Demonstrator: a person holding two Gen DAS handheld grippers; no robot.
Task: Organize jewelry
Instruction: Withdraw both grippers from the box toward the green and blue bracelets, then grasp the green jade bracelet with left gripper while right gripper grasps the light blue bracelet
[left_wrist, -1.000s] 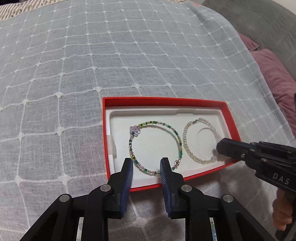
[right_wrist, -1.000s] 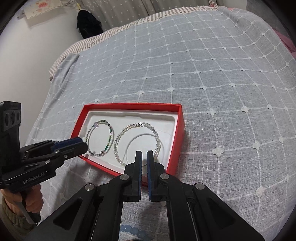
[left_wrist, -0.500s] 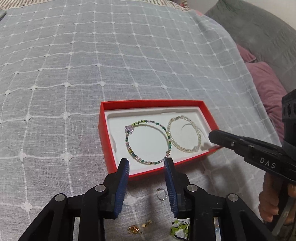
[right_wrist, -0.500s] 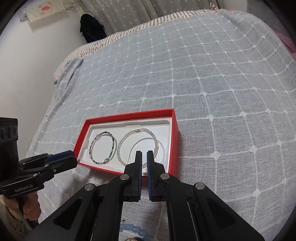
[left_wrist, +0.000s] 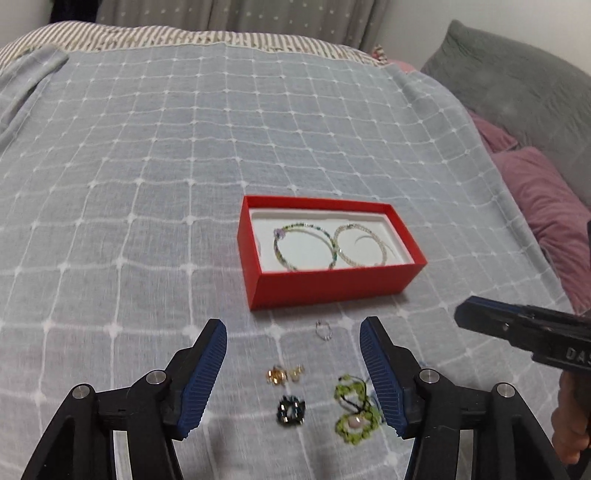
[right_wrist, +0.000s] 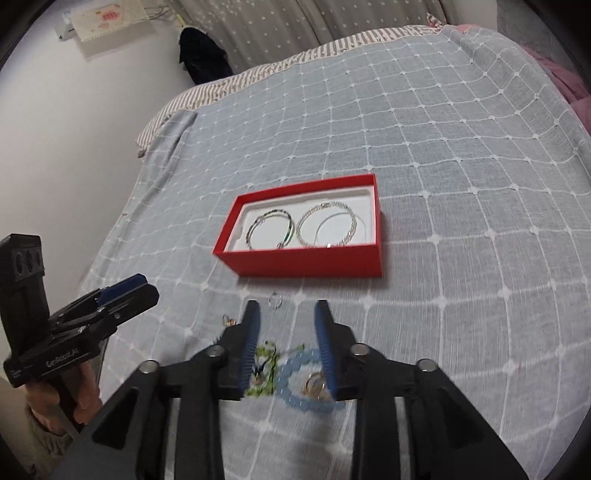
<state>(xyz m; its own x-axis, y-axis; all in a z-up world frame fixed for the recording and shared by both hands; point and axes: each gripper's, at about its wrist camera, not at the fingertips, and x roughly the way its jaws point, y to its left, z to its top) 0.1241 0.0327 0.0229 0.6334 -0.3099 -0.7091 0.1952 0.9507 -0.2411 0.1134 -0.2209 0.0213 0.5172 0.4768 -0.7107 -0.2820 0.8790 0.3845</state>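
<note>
A red box (left_wrist: 332, 286) (right_wrist: 306, 262) with a white lining rests on the bed; inside lie a green beaded bracelet (left_wrist: 304, 245) (right_wrist: 271, 229) and a pale beaded bracelet (left_wrist: 364, 243) (right_wrist: 327, 229). Loose pieces lie nearer: a small silver ring (left_wrist: 323, 330) (right_wrist: 275, 300), gold earrings (left_wrist: 284, 373), a dark brooch (left_wrist: 291, 410), a green knotted bracelet (left_wrist: 354, 410) (right_wrist: 266, 365), a blue bead bracelet (right_wrist: 306, 384) and a gold ring (right_wrist: 314, 384). My left gripper (left_wrist: 293, 328) hangs above them, jaws opening, nothing between them. My right gripper (right_wrist: 287, 308) is opening too, empty.
The grey checked bedspread (left_wrist: 147, 166) covers the whole bed. Purple pillows (left_wrist: 546, 199) and a grey cushion (left_wrist: 517, 85) lie at the right. A white wall (right_wrist: 74, 129) borders the bed's left side. A hand (right_wrist: 55, 402) holds the left gripper's handle.
Both grippers pulled back and up from the red box and their jaws spread apart. The loose jewelry in front of the box came into view.
</note>
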